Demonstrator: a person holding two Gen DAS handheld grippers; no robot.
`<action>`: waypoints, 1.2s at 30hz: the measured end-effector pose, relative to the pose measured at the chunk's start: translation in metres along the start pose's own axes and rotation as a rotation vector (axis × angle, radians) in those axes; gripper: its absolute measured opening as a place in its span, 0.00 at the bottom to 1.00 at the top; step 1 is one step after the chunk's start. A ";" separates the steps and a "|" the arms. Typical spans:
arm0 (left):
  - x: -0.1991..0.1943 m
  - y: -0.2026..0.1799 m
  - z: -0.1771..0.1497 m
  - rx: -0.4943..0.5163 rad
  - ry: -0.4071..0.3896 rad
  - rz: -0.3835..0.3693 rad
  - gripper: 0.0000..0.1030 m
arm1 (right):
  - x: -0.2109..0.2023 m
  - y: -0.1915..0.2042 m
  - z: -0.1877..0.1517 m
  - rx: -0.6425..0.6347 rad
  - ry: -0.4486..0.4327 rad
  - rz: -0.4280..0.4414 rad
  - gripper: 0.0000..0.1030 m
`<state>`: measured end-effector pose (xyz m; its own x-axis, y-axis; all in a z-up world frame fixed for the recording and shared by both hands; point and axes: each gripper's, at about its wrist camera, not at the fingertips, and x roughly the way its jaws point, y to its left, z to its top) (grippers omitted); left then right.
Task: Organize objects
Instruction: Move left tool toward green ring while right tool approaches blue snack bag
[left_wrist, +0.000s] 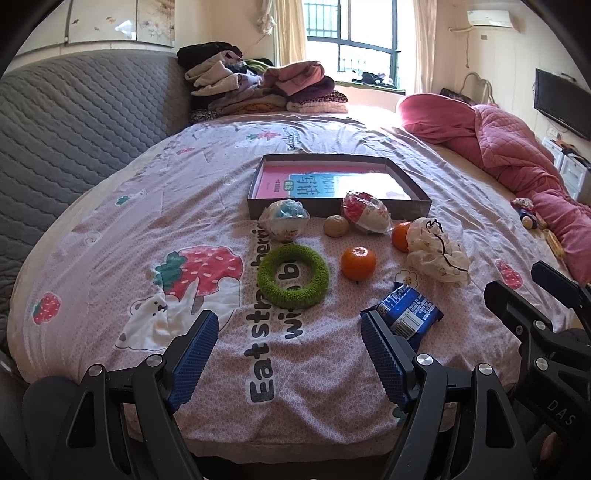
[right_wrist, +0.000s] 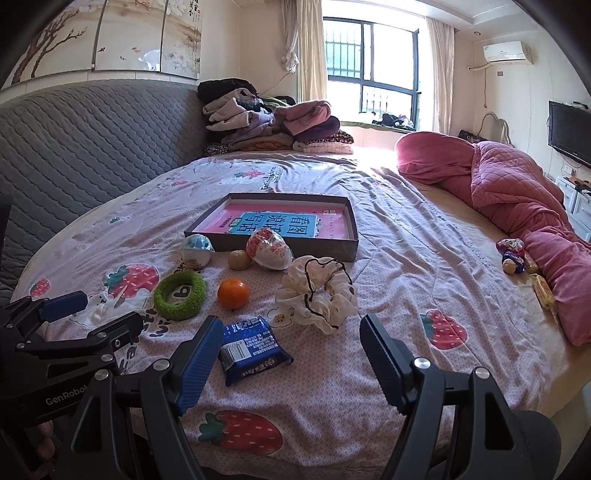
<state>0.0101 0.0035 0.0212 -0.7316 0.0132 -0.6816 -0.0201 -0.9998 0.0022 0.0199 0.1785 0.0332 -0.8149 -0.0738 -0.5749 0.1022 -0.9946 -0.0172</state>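
Note:
A shallow grey box (left_wrist: 340, 210) (right_wrist: 273, 242) holding a pink and blue book lies on the bed. In front of it lie a blue wrapped egg (left_wrist: 283, 218) (right_wrist: 197, 250), a red wrapped egg (left_wrist: 365, 213) (right_wrist: 267, 248), a walnut (left_wrist: 336, 225) (right_wrist: 239, 259), two oranges (left_wrist: 358, 262) (right_wrist: 233, 293) (left_wrist: 400, 236), a green ring (left_wrist: 293, 276) (right_wrist: 179, 294), a white scrunchie (left_wrist: 437, 251) (right_wrist: 317, 293) and a blue snack packet (left_wrist: 406, 314) (right_wrist: 251, 349). My left gripper (left_wrist: 288, 325) is open above the bed's near edge. My right gripper (right_wrist: 290, 330) is open, with the packet just ahead of its left finger.
A grey quilted headboard (left_wrist: 81, 122) runs along the left. Folded clothes (left_wrist: 266, 88) are piled at the far end. A pink quilt (left_wrist: 517, 155) and a small toy (right_wrist: 511, 254) lie on the right. A TV (right_wrist: 569, 133) hangs on the right wall.

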 end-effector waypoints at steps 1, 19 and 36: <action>0.000 0.001 0.001 -0.005 0.002 -0.002 0.78 | -0.001 -0.001 0.001 0.003 -0.003 -0.003 0.73; 0.019 0.007 0.023 -0.028 0.015 -0.012 0.78 | 0.011 -0.013 0.029 -0.017 -0.029 -0.020 0.73; 0.066 0.002 0.009 0.010 0.123 -0.004 0.78 | 0.056 -0.001 0.003 -0.041 0.135 0.097 0.73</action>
<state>-0.0443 0.0025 -0.0172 -0.6423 0.0145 -0.7663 -0.0301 -0.9995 0.0063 -0.0272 0.1753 0.0035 -0.7162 -0.1559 -0.6803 0.2020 -0.9793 0.0118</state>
